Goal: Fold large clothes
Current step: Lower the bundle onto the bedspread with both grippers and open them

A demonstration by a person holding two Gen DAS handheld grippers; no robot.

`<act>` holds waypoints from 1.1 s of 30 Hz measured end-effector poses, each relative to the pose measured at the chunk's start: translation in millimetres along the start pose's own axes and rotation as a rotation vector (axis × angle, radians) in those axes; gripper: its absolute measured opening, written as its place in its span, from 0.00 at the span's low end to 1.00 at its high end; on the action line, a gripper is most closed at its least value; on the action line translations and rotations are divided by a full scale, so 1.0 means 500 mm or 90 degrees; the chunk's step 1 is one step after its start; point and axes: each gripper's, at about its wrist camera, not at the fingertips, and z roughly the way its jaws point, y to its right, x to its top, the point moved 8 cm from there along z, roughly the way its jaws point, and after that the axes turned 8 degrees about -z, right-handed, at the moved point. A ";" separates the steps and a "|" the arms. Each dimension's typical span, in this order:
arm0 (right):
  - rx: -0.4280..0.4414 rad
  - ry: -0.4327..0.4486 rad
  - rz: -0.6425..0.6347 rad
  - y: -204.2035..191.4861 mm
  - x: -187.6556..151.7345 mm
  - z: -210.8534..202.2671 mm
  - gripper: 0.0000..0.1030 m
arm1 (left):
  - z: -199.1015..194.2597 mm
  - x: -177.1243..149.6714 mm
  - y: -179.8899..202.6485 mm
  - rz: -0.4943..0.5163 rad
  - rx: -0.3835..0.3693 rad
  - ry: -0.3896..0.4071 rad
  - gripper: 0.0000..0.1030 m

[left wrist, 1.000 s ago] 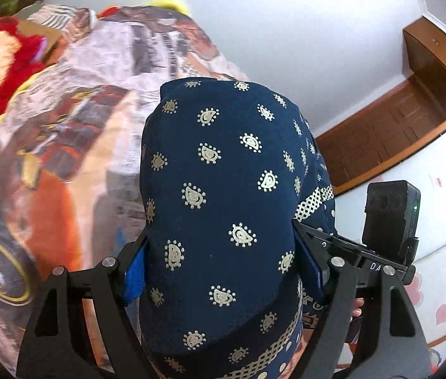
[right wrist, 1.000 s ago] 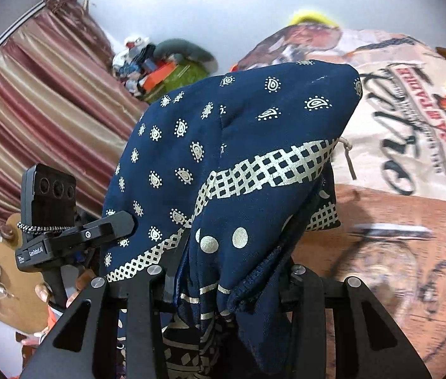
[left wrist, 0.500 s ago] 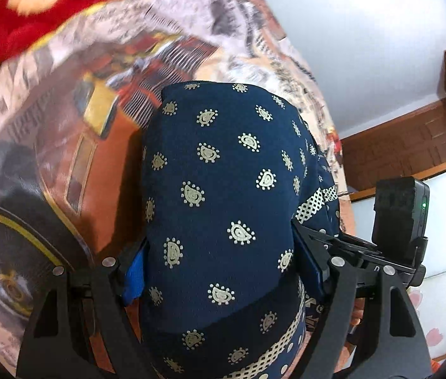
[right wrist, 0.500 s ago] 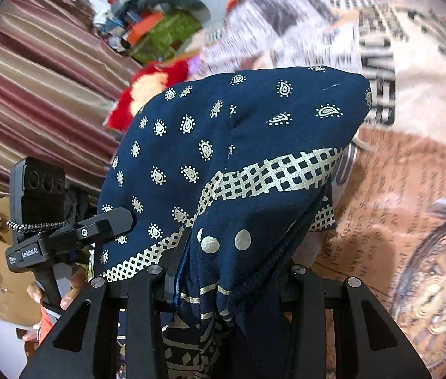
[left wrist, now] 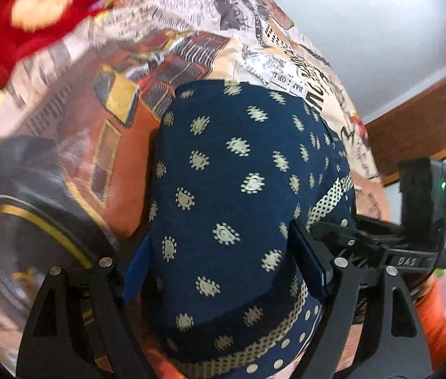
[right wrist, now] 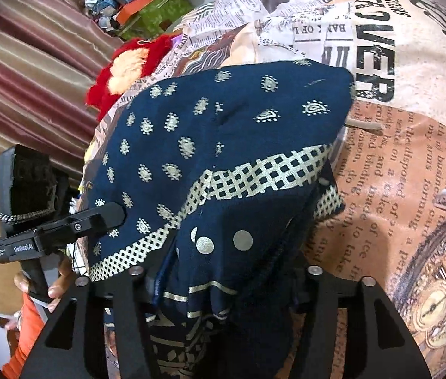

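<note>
Over the bed [left wrist: 64, 164], the left gripper [left wrist: 223, 252] clamps the navy garment [left wrist: 238, 205]; the right gripper [right wrist: 223, 271] is opening around it.

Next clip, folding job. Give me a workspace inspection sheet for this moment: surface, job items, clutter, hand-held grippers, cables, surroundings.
Surface: bed sheet printed with newspaper text and a clock face.
Job's things: navy patterned garment, bunched, draped over both grippers above the sheet.
Clutter: red plush toy at the far edge; pile of mixed items beyond it.
Grippers: left hand-held gripper opening, garment between its fingers; right hand-held gripper jaws opening, garment bunched between and over them.
Cables: nothing seen.
Surroundings: striped curtain, white wall, brown wooden furniture.
</note>
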 end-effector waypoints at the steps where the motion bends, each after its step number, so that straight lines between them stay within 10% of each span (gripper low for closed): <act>1: -0.005 -0.002 -0.001 0.002 -0.004 -0.005 0.59 | -0.011 -0.003 0.004 0.013 0.016 0.007 0.79; 15: -0.100 0.070 -0.144 -0.060 -0.009 -0.153 0.60 | -0.129 -0.051 0.103 0.206 0.164 0.156 0.79; 25: -0.245 -0.003 -0.327 -0.077 -0.052 -0.038 0.73 | -0.008 -0.135 0.061 0.227 0.225 0.082 0.81; 33: -0.180 -0.053 -0.256 -0.012 -0.089 -0.051 0.86 | -0.020 -0.201 0.014 0.221 0.234 0.062 0.86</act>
